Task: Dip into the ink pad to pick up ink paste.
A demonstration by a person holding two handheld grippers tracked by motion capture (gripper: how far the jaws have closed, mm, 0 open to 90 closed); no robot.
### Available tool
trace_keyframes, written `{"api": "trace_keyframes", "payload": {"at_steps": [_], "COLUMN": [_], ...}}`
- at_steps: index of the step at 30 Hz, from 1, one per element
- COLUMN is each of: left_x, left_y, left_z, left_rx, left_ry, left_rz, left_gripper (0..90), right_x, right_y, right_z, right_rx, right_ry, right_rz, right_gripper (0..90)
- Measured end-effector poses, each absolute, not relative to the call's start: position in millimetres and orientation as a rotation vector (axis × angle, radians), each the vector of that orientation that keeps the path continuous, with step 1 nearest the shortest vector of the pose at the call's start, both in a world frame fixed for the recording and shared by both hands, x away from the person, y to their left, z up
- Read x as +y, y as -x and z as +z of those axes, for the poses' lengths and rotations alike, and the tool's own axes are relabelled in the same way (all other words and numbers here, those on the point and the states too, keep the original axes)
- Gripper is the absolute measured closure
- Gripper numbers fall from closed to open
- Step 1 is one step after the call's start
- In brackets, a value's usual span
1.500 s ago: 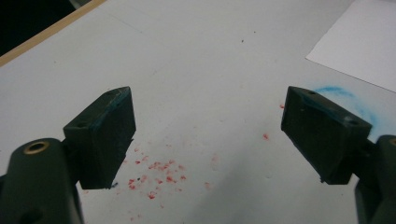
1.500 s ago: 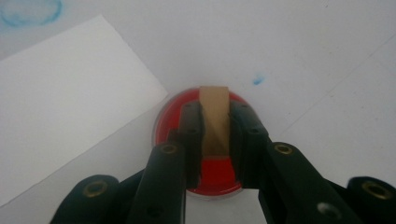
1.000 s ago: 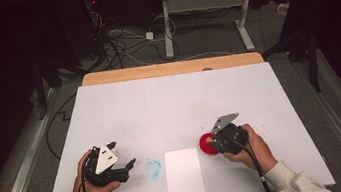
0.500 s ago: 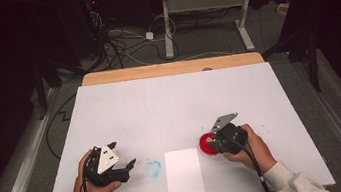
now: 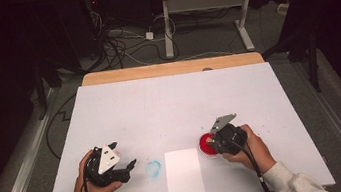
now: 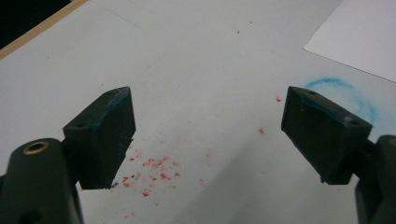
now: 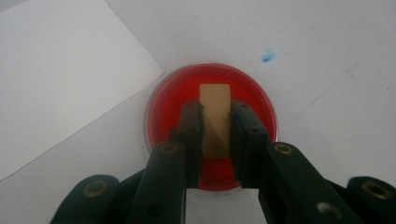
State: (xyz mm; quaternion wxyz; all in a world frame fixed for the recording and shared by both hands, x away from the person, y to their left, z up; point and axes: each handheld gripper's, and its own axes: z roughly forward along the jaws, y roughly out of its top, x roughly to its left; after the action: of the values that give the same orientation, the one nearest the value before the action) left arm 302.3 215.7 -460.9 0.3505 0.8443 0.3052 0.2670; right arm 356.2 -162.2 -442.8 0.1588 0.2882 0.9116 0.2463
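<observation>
Wooden block (image 7: 215, 119) stays clamped over red dish (image 7: 252, 91); nothing moved

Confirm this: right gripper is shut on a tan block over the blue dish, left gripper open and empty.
Wrong colour: the dish is red, as the right gripper view shows. The right gripper is shut on the tan block above it; the left gripper is open and empty.

The left gripper (image 6: 208, 135) has its jaws wide apart above the white table (image 6: 196, 60) — red specks (image 6: 149, 175) lie below, a blue ring smear (image 6: 343, 95) beside the paper sheet (image 6: 364, 35).
</observation>
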Motion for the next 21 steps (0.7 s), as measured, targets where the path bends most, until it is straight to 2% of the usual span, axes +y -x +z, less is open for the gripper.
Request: {"api": "trace_keyframes", "payload": {"at_steps": [7,21], "left_x": [217.1,217.5], "left_y": [-303.1,-303.1], "left_z": [-460.7,-460.2], "left_rx": [0.792,0.796], "left_ry": [-2.186,-2.177], "left_rz": [0.696,0.698], "left_gripper": [17.2,17.2], "right_x": [-164.1,-182.8], "right_y": [-357.2,-344.1], "right_z": [-437.2,-392.2], "right_rx": [2.609,2.504], "right_ry": [-0.836,-0.809], "right_rz": [0.73,0.907], "right_gripper": [76.1,76.1]}}
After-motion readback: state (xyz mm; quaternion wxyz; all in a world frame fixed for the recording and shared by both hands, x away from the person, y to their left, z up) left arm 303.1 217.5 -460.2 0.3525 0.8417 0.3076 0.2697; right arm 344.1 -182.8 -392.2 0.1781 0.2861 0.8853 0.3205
